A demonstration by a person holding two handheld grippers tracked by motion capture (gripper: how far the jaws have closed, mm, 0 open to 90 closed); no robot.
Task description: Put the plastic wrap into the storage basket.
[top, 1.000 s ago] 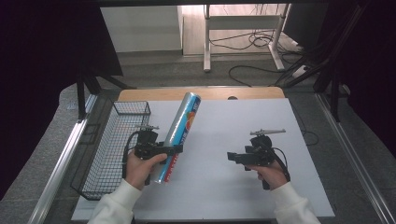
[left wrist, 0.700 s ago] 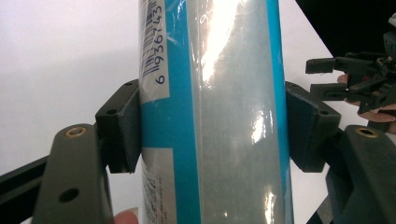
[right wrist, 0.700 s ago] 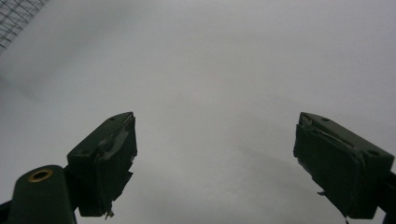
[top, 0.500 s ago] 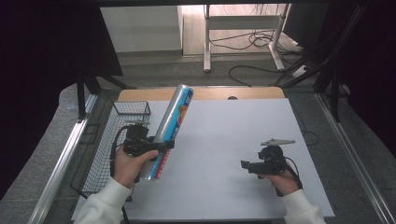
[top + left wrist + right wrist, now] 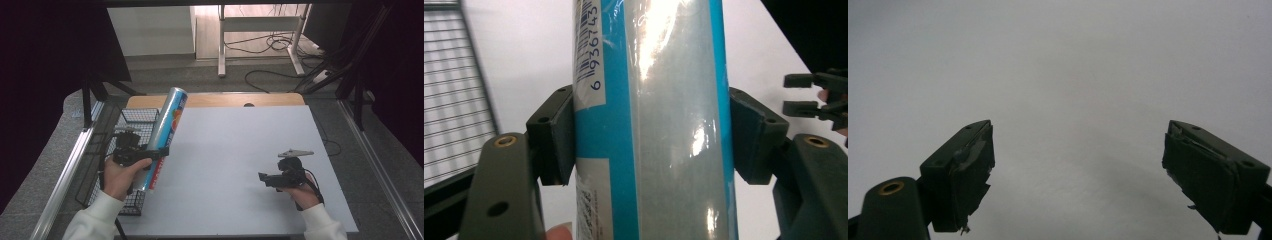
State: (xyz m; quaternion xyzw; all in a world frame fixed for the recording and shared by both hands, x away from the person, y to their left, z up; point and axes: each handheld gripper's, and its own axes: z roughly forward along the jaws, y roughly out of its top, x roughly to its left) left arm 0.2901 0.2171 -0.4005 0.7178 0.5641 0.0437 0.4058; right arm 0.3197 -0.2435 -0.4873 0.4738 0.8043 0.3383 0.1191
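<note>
A long blue and silver tube [image 5: 165, 135] with a barcode label hangs tilted over the table's left edge, its top leaning away from me. My left gripper [image 5: 159, 152] is shut on the tube's lower half; in the left gripper view both pads press the tube [image 5: 654, 120] from either side. My right gripper [image 5: 261, 177] rests low over the white tabletop [image 5: 240, 150] at the right, pointing left. In the right gripper view its jaws stand wide apart around the right gripper's [image 5: 1078, 175] bare gap.
A black wire basket [image 5: 131, 122] sits along the table's left side, partly under the tube and my left hand. The wooden table edge [image 5: 220, 100] runs along the back. Beyond it are floor cables and a desk frame.
My left hand has carried the tube leftward and upward, from over the table to above the basket's edge. My right hand drew back toward me and sank to the right.
</note>
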